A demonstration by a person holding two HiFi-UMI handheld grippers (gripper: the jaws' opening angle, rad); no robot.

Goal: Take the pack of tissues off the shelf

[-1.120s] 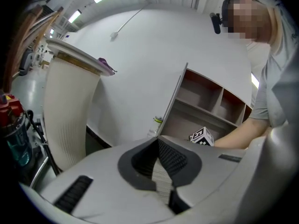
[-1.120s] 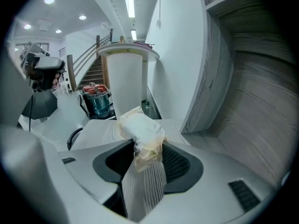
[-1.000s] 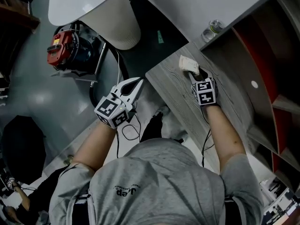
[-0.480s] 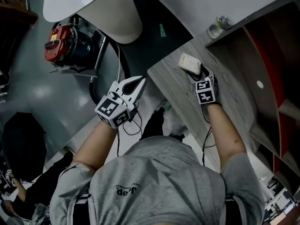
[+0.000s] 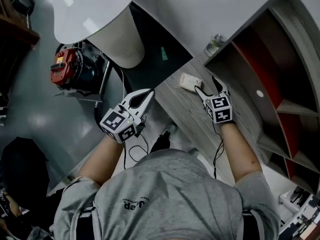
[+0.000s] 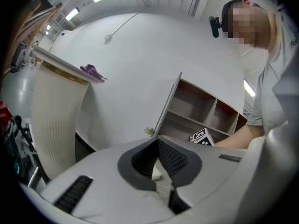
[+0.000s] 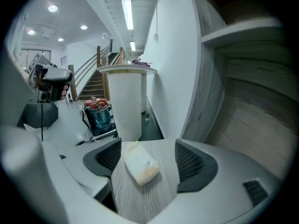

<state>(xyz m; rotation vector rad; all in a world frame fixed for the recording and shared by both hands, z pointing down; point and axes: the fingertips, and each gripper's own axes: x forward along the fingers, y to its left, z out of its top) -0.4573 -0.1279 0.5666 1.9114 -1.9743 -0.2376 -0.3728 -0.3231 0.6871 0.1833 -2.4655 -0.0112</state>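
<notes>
The pack of tissues [image 5: 190, 80], a small white soft packet, lies flat on the grey wood tabletop [image 5: 182, 111] near its far corner. My right gripper [image 5: 206, 84] hovers just behind it. Its jaws have just been opening and now stand wide, touching nothing. In the right gripper view the pack [image 7: 139, 164] shows between and below the two dark pads [image 7: 110, 156], apart from both, with the right gripper [image 7: 147, 157] open around it. My left gripper [image 5: 149, 91] hangs off the table's left edge, its tips together and empty. In its own view the left gripper [image 6: 157, 146] shows its pads meeting.
An open shelf unit [image 5: 260, 74] with red-backed compartments stands to the right of the table. A small bottle [image 5: 214, 41] sits by its near corner. A white round table on a ribbed pedestal [image 5: 117, 39] and a red machine [image 5: 70, 66] stand on the floor at left.
The right gripper has let go of the pack, which now lies on the tabletop, and has lifted back from it with its jaws spread. The left gripper has risen a little.
</notes>
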